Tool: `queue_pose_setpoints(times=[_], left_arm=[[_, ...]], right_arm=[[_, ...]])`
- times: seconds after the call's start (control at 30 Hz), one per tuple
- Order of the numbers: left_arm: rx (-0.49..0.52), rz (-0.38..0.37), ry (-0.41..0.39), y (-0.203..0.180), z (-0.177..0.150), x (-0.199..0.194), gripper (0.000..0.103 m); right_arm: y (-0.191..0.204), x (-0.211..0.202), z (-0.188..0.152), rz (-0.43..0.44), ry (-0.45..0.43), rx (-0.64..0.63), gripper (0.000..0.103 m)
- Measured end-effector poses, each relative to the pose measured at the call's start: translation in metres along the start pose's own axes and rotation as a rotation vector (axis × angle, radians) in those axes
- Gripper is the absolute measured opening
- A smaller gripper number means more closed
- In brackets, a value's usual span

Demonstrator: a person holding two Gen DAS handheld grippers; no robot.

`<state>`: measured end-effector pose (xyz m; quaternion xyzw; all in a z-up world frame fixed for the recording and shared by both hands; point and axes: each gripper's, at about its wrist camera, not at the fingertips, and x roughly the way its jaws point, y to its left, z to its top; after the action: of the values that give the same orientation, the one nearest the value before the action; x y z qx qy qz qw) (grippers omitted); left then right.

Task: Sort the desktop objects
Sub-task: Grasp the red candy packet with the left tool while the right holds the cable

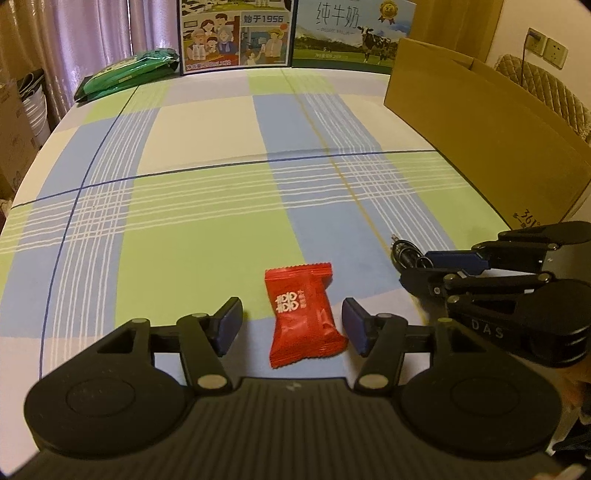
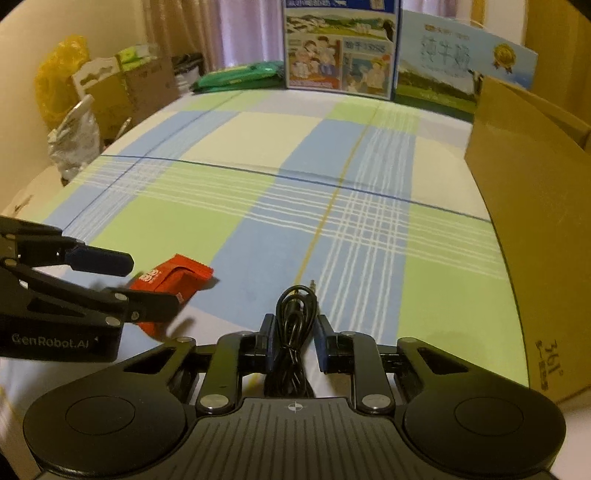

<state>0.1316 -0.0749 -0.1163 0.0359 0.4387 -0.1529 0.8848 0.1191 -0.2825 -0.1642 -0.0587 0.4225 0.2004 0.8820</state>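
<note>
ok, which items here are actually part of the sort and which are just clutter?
In play:
- red foil candy packet, between the open fingers of the left gripper
- coiled black audio cable, between the fingers of the right gripper
- open brown cardboard box, likely the bin

Lying about:
- green plastic pouch
- two illustrated milk cartons
- checked tablecloth

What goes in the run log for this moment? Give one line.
left gripper: open, straddling red candy packet | right gripper: around coiled black audio cable | cardboard box: right
</note>
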Motion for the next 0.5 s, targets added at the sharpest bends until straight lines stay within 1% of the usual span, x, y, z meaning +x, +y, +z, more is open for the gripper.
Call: queue_pose_setpoints(times=[0.17,0.27,0.3,0.33,0.4,0.5], left_arm=[[0.015,-0.001,0.0,-0.0043,0.0021,0.0061,0.053],[0.018,0.005,0.001,-0.0064,0.0041,0.0082,0.044],[0.022,0.008,0.003,-0.0072,0.0047,0.0086,0.037],[0.025,0.01,0.008,-0.0079,0.0046,0.009,0.033],[0.034,0.019,0.019,-0.0088,0.0033,0.0097,0.031],[0.045,0.027,0.024,-0.0092,0.0,0.0093,0.03]], right_arm=[[-0.0026,-0.0068,0.0042,0.006,-0.026,0.029,0.017],[-0.0036,-0.0076,0.0063,0.006,-0.03,0.044,0.017],[-0.0047,-0.0075,0.0066,0.005,-0.028,0.053,0.017],[-0.006,-0.0069,0.0069,0.006,-0.024,0.064,0.017],[-0.0076,-0.0072,0.0073,0.008,-0.016,0.076,0.017],[-0.0086,-0.0075,0.0081,0.007,-0.014,0.087,0.017]])
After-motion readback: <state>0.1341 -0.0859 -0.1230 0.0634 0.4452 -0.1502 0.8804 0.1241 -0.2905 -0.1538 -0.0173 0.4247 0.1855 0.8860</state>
